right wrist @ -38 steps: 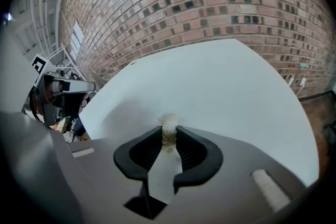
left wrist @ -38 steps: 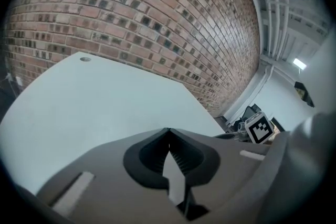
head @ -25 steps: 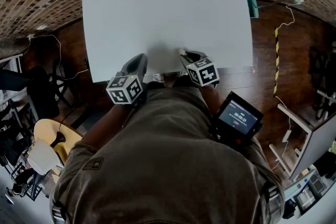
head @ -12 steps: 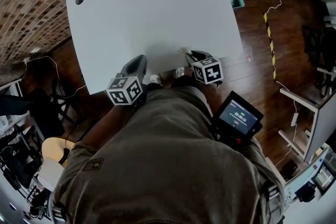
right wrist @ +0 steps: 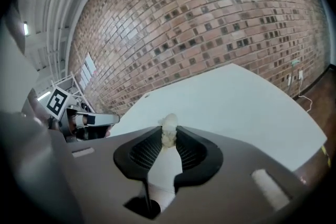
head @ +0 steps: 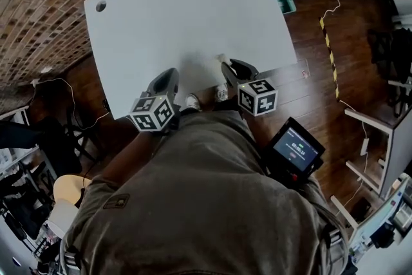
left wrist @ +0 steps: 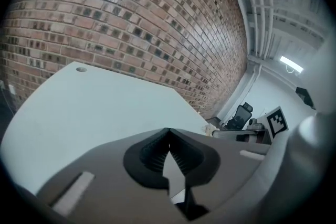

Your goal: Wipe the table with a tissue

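Right claw (right wrist: 169, 139): clenched on the tissue (right wrist: 169, 124). The jaws pinch a rolled length of it, and a crumpled white end stands proud of the tips. I judge this grip deliberate: the exposed wad is the part meant to meet the surface, so the jaws themselves need not scrape it.

Left claw (left wrist: 168, 134): jaws together at the tips, nothing between them. It sits beside the right one at the near edge of the table (head: 180, 9), and I judge it idle, out of the wiping path.

Location of the tissue: in the right claw, at the near edge of the table, roughly mid-width. I cannot tell from any view whether the wad touches the top or hangs just above it.

Orientation: the tissue's long axis runs along the jaws, from the throat of the claw out through the tips. Its free end points away from me, across the table toward the brick wall (right wrist: 210, 18).

Table top: pale, bare, with one small round hole (head: 101, 6) near the far left corner. I judge the wiping barely begun, with nearly all the surface lying ahead of the wad.
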`<action>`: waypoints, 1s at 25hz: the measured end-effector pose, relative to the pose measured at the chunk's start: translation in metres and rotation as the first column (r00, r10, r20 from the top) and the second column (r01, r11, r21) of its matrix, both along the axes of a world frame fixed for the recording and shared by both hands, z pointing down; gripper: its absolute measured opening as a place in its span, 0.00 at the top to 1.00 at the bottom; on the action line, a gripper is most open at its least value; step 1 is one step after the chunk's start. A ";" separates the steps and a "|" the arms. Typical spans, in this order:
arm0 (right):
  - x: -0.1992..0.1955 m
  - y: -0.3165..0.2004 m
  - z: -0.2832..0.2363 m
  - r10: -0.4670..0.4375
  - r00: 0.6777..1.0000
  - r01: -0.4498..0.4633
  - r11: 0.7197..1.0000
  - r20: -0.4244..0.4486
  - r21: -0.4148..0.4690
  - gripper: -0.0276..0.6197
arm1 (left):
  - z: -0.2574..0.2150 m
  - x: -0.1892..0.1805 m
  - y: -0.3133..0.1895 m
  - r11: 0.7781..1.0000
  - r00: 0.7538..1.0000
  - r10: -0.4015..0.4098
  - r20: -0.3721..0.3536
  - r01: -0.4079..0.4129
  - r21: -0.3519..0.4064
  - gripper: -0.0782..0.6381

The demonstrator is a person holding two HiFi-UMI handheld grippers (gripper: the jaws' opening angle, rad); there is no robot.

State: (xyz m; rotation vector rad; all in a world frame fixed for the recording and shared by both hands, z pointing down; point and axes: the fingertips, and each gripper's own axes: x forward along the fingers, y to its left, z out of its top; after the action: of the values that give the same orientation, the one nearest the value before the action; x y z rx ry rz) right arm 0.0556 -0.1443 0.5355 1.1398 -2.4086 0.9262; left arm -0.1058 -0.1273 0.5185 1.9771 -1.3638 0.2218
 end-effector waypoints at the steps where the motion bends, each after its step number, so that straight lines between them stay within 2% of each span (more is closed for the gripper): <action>1: -0.005 0.003 -0.008 -0.004 1.000 0.004 1.000 0.008 0.021 0.81 | -0.004 -0.004 0.004 1.000 1.000 -0.006 0.002 0.006 0.011 0.89; 9: -0.031 0.015 -0.063 -0.028 0.999 0.021 0.988 0.045 0.152 0.81 | -0.038 -0.033 0.018 0.991 0.998 -0.057 0.012 0.055 0.120 0.89; 16: -0.038 0.013 -0.101 -0.027 0.998 0.011 0.961 0.057 0.276 0.81 | -0.062 -0.040 0.013 0.974 0.997 -0.065 0.043 0.054 0.220 0.89; 25: -0.040 0.021 -0.106 -0.034 0.994 0.005 0.963 0.103 0.270 0.81 | -0.060 -0.033 0.015 0.978 0.998 -0.061 0.023 0.055 0.200 0.89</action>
State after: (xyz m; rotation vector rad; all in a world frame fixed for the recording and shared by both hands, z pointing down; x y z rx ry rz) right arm 0.0154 -0.1234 0.4296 1.1807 -2.6919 0.6824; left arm -0.1386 -0.1124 0.4585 2.1005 -1.5106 0.0900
